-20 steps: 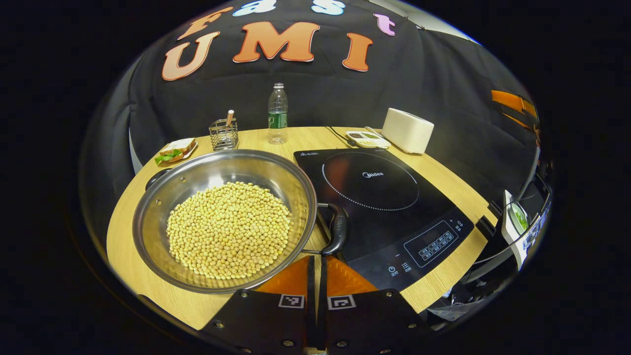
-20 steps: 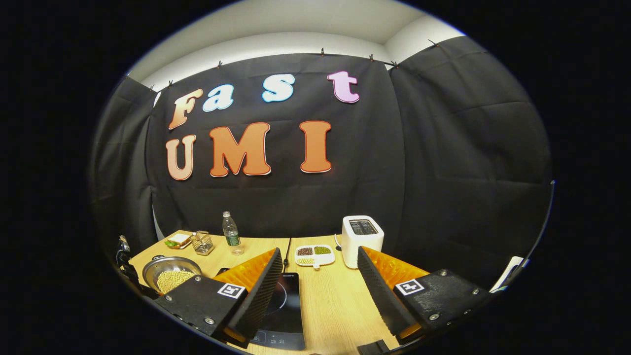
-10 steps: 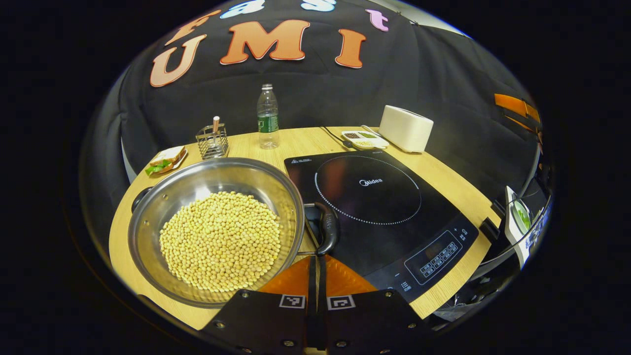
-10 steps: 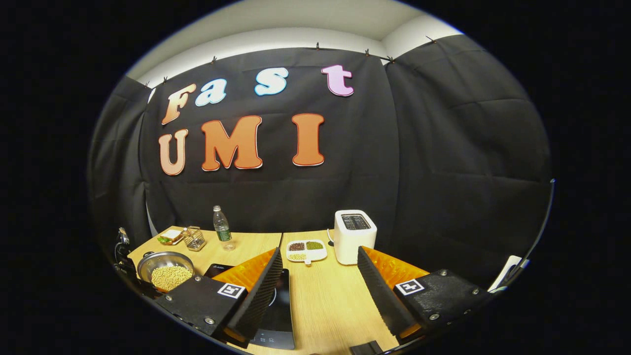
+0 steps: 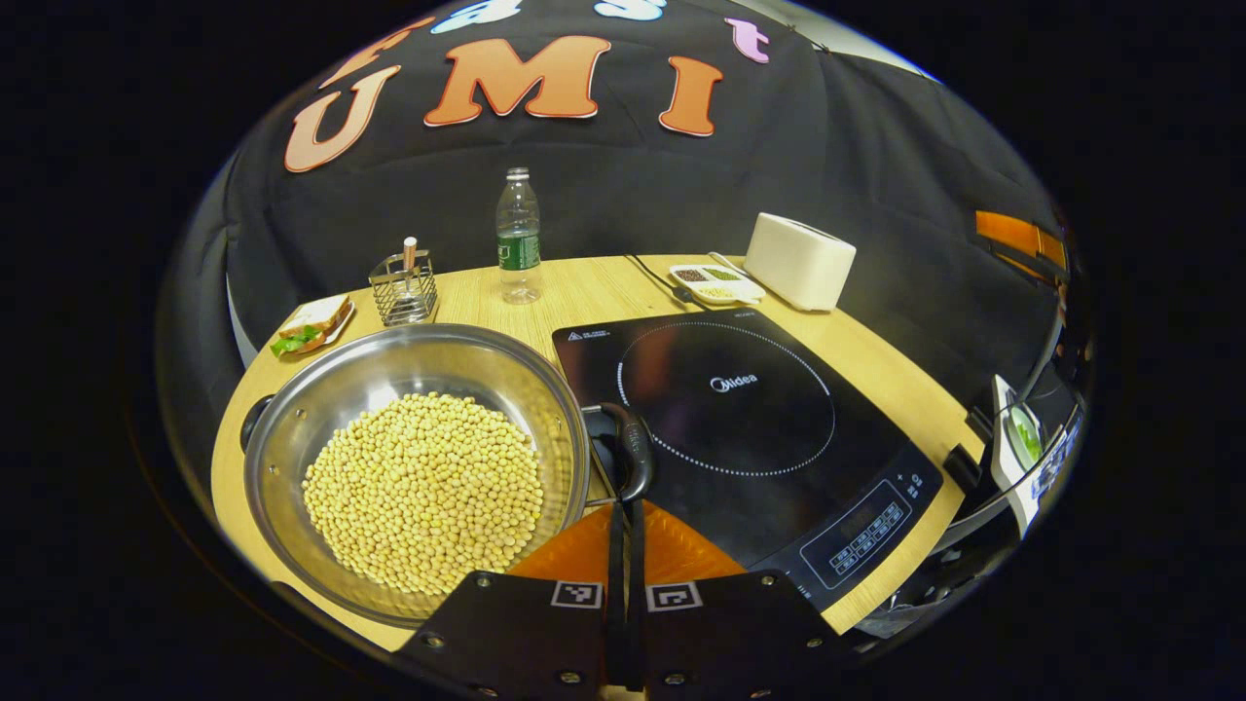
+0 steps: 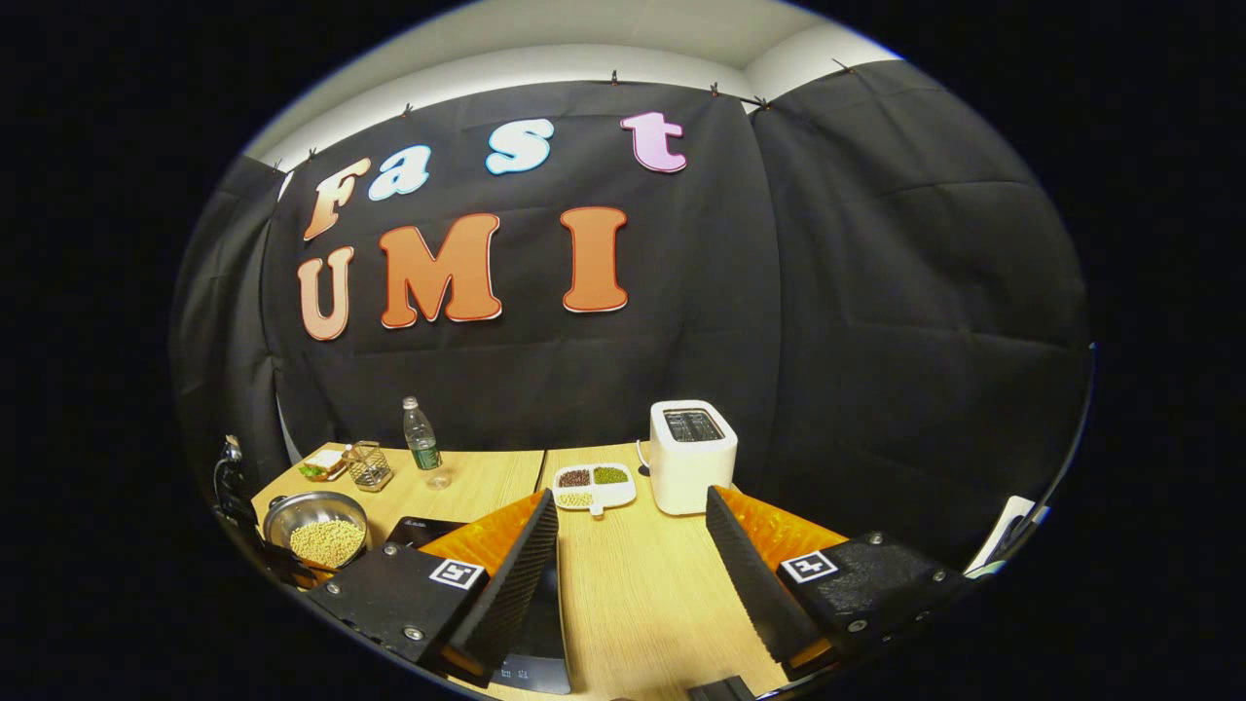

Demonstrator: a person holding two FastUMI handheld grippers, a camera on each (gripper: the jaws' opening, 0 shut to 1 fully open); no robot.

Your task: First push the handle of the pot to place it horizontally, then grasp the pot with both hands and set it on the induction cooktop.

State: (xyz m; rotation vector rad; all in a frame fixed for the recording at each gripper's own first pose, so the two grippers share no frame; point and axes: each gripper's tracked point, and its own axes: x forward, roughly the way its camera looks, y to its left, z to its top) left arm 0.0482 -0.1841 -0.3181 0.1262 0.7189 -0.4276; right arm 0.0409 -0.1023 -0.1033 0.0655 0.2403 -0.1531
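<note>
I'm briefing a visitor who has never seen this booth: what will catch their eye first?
The wide steel pot heaped with pale yellow beans, at the table's near left. Beside it on the right lies the glossy black induction cooktop. The left gripper, fingers together, sits right at the pot's black loop handle.

The flat black glass induction cooktop [image 5: 740, 409] carries a white brand word, "Midea", at the centre of its dotted ring. A small white logo and line of print sit at its far left corner, and icons mark its control panel [image 5: 861, 534], all seemingly too small to read.
</note>
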